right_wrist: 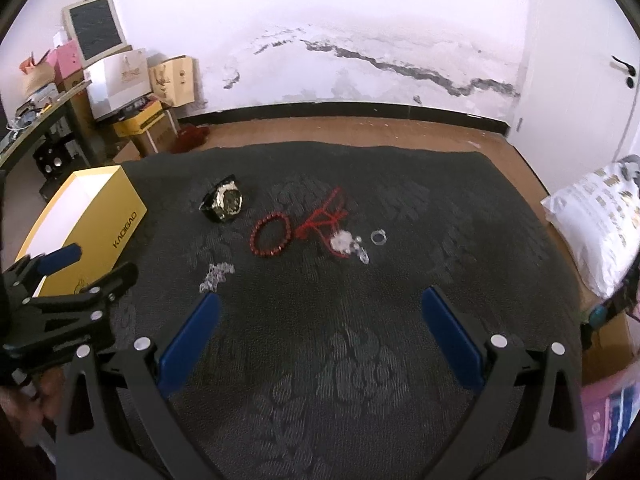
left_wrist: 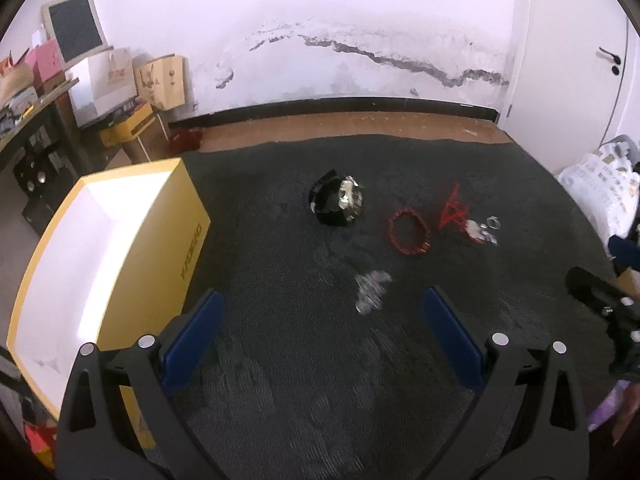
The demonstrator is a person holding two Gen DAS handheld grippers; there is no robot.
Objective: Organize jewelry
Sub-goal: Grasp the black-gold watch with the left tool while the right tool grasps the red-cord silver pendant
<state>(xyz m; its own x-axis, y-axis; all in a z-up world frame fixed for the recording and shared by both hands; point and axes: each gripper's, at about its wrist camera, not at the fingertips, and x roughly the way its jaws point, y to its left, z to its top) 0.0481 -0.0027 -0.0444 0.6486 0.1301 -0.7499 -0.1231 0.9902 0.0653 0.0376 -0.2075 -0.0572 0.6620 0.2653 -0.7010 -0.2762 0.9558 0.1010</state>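
Nearest my cameras, I am holding both two-finger grippers with blue pads low over the dark patterned cloth: the left gripper is standing with its fingers spread wide and nothing between them, and the right gripper is likewise spread and empty. Taking the open yellow cardboard box with the white lining as my landmark, the left gripper is hovering just beside its near corner, while the right one is sitting well to the right of it. Near the box and just ahead of my left fingers, a small clear bead bracelet is lying loose; I am judging it light, limp and slippery, so I am planning to pinch across one strand rather than scoop. Further from the box, the black-strapped watch with a pale metal face is resting on its side; it looks the heaviest and stiffest piece, best gripped across the case. Beyond that, the red bead bracelet is lying flat, with the tangled red cord necklace carrying a pale pendant just beside it, and a small clear ring farthest from the box; that ring looks fiddly, likely to skid on the cloth.
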